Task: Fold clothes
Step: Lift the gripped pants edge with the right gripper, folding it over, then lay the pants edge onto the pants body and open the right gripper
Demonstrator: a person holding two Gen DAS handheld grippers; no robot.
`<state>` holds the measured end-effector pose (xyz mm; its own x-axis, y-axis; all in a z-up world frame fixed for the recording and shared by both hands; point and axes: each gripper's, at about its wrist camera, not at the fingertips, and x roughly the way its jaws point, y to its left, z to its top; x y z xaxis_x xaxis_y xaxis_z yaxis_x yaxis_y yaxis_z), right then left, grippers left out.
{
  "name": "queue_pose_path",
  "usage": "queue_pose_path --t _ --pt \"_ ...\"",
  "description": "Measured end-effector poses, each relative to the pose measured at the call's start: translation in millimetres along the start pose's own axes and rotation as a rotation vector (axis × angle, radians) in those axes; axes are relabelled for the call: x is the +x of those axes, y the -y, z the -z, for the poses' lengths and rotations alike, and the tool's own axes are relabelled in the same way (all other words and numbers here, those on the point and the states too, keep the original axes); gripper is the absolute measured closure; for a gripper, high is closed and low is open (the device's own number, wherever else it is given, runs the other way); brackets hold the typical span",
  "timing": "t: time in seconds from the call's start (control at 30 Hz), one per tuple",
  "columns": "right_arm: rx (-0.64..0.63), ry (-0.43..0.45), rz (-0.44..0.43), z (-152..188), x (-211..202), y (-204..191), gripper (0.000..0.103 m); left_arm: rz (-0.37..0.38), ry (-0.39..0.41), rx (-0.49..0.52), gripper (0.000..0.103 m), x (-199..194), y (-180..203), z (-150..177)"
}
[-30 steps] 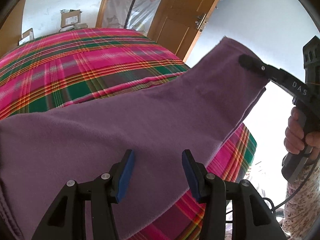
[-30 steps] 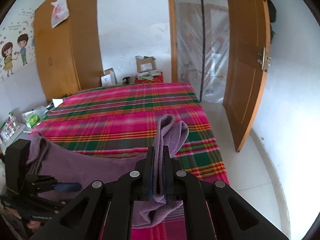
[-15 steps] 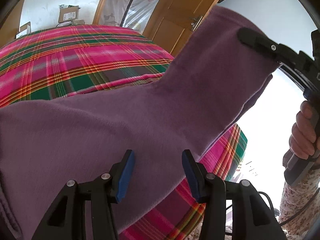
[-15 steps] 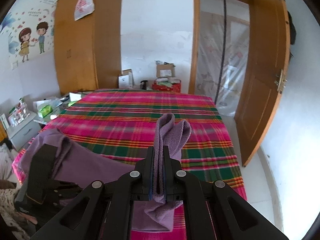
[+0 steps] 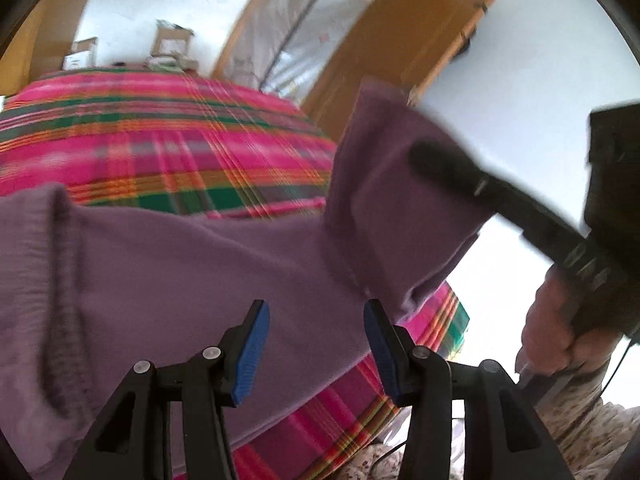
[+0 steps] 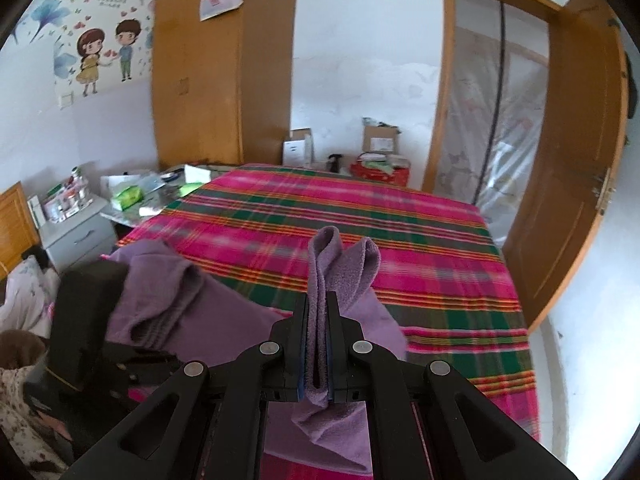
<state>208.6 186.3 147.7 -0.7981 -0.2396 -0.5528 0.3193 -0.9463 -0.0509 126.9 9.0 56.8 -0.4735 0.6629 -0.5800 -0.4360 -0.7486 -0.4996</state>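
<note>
Against the frame a second earlier, the purple garment [image 5: 208, 264] was seen drawn further across the left wrist view, its gripped end raised higher and nearer the wooden door [image 5: 404, 44]. The plaid bed cover [image 5: 160, 148] was blurred by motion in this view. In the right wrist view the wardrobe [image 6: 224, 64] and the wall stickers [image 6: 104, 56] were brought further into frame, and a bedside cabinet [image 6: 76, 228] was now exposed at the left.

The right gripper [image 6: 318, 344] was found closed hard on a doubled fold of the garment [image 6: 320, 280], the cloth standing up above the pads in two lobes and hanging below them. It was angled downward over the near edge of the bed. In the left wrist view this gripper [image 5: 436, 160] was seen from the side, pinned into the raised corner, with the person's hand [image 5: 552, 332] wrapped round its handle at the lower right.

The left gripper [image 5: 316, 344] was held wide apart, its blue pads [image 5: 250, 352] on either side of open space, with nothing pinched. The garment lay spread just beyond the tips; contact with the cloth could not be settled, probably none. The garment itself was stretched between the two grippers above the bed cover, its ribbed hem [image 5: 52, 280] bunched at the left.
</note>
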Motion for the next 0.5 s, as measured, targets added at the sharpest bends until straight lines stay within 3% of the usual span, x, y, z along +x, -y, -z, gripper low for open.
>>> queue_pose_path --t 0.2,0.5 --pt "-0.004 -0.037 -0.061 1.9 23.2 -18.6 0.096 -0.028 0.068 -0.033 0.054 -27.7 -13.8 -4.8" --pt "0.002 -0.107 -0.147 15.7 61.8 -44.6 0.096 -0.116 0.106 -0.095 0.054 -44.0 -40.1 -5.0"
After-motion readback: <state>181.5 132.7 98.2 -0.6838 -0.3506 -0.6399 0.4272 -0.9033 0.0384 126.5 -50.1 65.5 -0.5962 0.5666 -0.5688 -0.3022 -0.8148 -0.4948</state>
